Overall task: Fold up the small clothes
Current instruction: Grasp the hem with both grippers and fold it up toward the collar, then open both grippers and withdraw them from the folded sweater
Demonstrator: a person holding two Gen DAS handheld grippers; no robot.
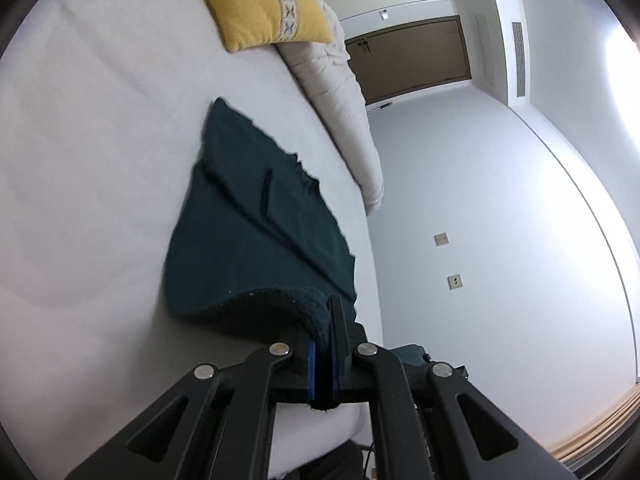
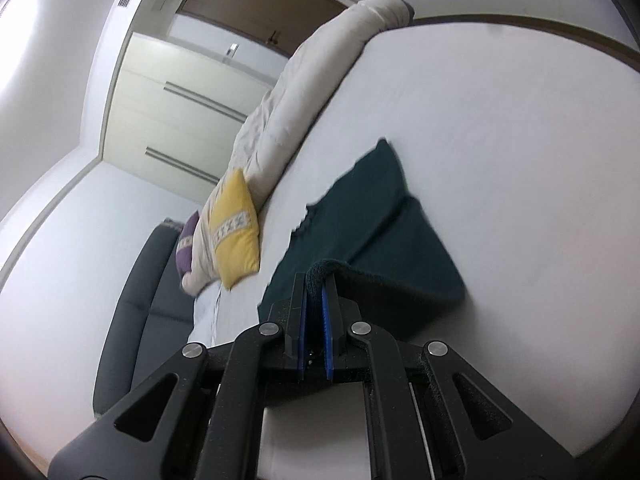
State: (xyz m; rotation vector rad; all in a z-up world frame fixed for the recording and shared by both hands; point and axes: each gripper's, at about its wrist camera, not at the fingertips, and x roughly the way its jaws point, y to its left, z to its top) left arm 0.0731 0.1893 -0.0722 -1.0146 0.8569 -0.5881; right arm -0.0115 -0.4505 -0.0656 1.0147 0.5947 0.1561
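Observation:
A dark green knitted garment (image 1: pixel 256 232) lies spread on the white bed (image 1: pixel 80 160), its near edge lifted off the sheet. My left gripper (image 1: pixel 323 320) is shut on one near corner of that edge, the cloth pinched between its blue pads. In the right wrist view the same garment (image 2: pixel 384 232) stretches away across the bed (image 2: pixel 500 140). My right gripper (image 2: pixel 315 284) is shut on the other near corner, with the hem curling over its fingertips. The far part of the garment still rests flat on the sheet.
A yellow cushion (image 1: pixel 260 4) and a rolled beige duvet (image 1: pixel 344 112) lie along the bed's far side. The right wrist view also shows the yellow cushion (image 2: pixel 236 228), a purple cushion (image 2: pixel 186 248), a dark sofa (image 2: pixel 136 312) and wardrobe doors (image 2: pixel 172 120).

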